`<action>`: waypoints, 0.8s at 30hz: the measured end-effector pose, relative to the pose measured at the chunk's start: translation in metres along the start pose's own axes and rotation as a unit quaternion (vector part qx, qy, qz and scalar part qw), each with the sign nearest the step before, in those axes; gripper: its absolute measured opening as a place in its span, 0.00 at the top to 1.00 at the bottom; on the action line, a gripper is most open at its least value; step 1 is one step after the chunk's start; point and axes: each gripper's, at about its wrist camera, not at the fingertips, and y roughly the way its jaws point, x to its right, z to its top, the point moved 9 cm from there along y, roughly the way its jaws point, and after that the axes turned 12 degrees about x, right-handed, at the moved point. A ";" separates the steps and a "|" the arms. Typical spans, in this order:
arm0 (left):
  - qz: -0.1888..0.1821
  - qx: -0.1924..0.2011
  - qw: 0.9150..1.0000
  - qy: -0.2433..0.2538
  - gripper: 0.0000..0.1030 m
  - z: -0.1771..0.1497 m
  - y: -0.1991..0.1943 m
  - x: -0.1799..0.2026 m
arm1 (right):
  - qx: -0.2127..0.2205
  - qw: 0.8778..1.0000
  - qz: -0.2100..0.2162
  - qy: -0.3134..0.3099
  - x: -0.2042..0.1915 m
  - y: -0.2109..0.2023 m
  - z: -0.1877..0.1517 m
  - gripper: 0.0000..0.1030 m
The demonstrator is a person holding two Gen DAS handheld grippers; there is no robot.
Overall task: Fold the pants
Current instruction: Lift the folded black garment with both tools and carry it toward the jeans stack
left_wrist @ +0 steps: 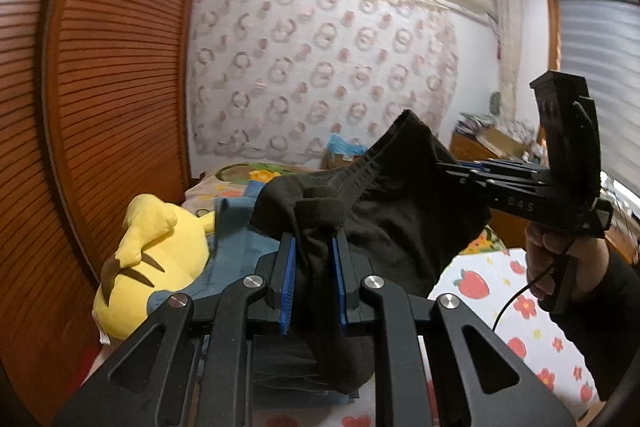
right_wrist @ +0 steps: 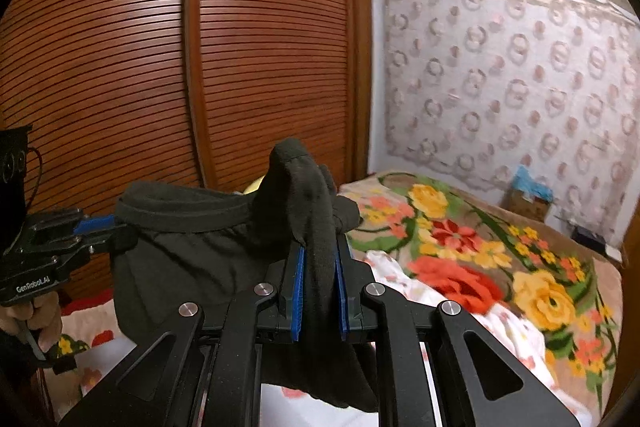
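Louvered wooden wardrobe (right_wrist: 160, 67) is seen at left, w/ patterned curtain (left_wrist: 320, 67) across the back wall. Bed below is covered by a floral blanket (right_wrist: 500, 267) and strawberry-print sheet (left_wrist: 500, 291). Yellow plush toy (left_wrist: 156, 259) is laid on the bed near the wardrobe. Black pants (left_wrist: 400, 223) are held up in the air above the bed, waistband stretched btwn both grippers. Left gripper (left_wrist: 314, 267) is clamped on bunched waistband fabric; right gripper (right_wrist: 320, 275) likewise is clenched on the other waistband end.
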 end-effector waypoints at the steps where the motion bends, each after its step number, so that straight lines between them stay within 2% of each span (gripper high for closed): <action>1: 0.005 0.001 1.000 -0.003 0.82 -0.001 0.001 -0.003 | 0.000 1.000 0.007 -0.002 0.001 0.006 0.001 0.87; 8: 0.041 0.013 0.999 -0.032 0.82 -0.008 -0.005 -0.021 | 0.003 0.998 0.041 -0.049 0.003 0.043 0.005 0.87; 16: 0.078 0.000 0.996 -0.046 0.82 -0.023 -0.004 -0.034 | -0.021 0.994 0.065 -0.091 -0.002 0.083 -0.006 0.87; 24: 0.090 -0.012 0.995 -0.047 0.82 -0.035 -0.005 -0.044 | -0.039 0.991 0.080 -0.104 -0.007 0.097 -0.009 0.87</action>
